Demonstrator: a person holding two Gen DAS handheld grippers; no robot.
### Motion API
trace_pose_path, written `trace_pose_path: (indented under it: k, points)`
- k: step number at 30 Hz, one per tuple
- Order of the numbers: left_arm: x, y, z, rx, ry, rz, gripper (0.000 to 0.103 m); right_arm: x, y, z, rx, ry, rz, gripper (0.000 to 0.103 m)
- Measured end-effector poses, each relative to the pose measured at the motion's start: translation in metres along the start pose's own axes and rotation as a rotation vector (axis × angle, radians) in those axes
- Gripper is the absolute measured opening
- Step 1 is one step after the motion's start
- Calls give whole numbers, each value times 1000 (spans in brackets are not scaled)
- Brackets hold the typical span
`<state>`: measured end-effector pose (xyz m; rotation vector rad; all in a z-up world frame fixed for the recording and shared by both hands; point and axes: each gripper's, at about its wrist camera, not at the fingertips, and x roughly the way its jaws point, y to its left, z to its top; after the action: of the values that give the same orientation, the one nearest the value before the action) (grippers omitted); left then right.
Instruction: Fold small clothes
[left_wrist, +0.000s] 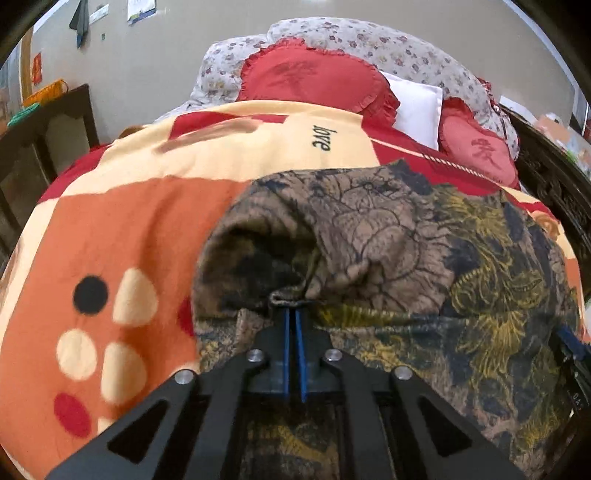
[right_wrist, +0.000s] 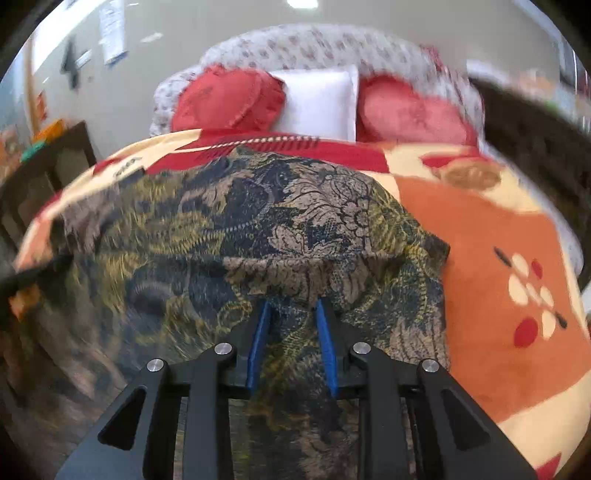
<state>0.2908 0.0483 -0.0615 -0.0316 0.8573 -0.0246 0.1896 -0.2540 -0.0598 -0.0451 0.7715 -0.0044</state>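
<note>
The left gripper (left_wrist: 293, 308) has its fingers pinched tight on a hem of the brown floral garment (left_wrist: 388, 229), which spreads ahead over the orange blanket (left_wrist: 122, 229) on the bed, while the right gripper (right_wrist: 291, 304) has its fingers partly open with bunched cloth of the same garment gripped between them.

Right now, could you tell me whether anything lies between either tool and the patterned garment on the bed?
Nothing visible does. The left tool is shut on a gathered edge of the patterned garment, and the right tool has a fold of the same garment between its fingers. Only the blanket lies beneath.
</note>
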Motion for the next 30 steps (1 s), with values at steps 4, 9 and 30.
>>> trace_pose_path:
  k: [4,9,30]
  points:
    - [-1,-5,-5,44,-21,32,6,9,17,4,-66,12,-92,25]
    - [-11,-2,15,94,105,3,6,6,2,6,-5,13,-15,26]
    - [-60,-22,-71,80,116,-107,34,-39,31,-44,-79,131,-60,27]
